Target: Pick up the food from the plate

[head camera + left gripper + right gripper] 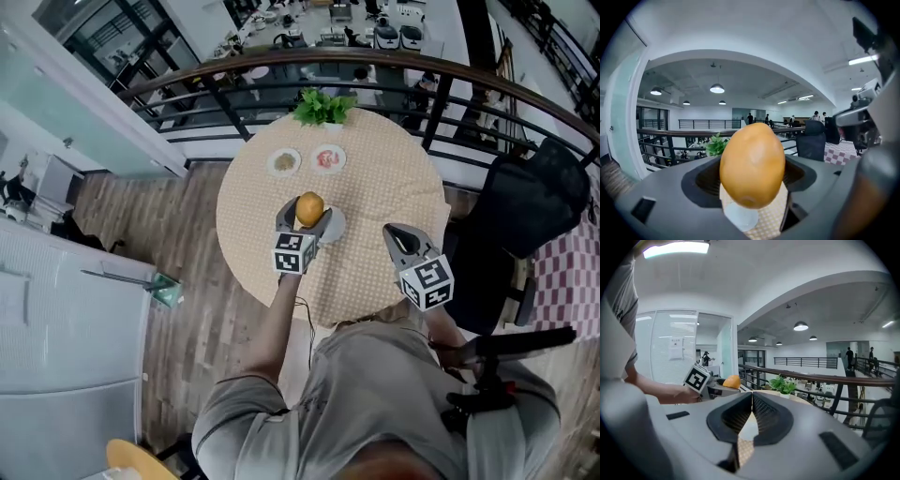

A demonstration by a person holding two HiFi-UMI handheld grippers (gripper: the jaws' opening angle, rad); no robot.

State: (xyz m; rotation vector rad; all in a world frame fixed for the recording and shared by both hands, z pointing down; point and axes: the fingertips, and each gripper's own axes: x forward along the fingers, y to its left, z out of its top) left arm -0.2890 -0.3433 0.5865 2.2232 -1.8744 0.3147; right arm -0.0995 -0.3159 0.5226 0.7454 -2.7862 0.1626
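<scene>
A round table (384,202) under a tan checked cloth fills the middle of the head view, set against a curved dark railing (394,62). A black chair (525,211) stands at the table's right edge. A leafy green plant (323,106) sits at the far edge of the table.

The left gripper (306,221) reaches over the near part of the table. Its jaws stand wide and pinch the food (752,164), a smooth yellow-orange oval, perhaps a mango, though the skin gives too little to be sure. The food is upright between the jaws and held in the air, clear of the cloth. The right gripper (394,236) hangs near the table's near-right edge, well apart from the left one, and its jaws are pressed together with nothing between them.

A white plate (337,225) lies on the cloth beneath and just to the right of the held food. Two smaller plates (284,161) lie side by side in front of the plant, each with something on it.
</scene>
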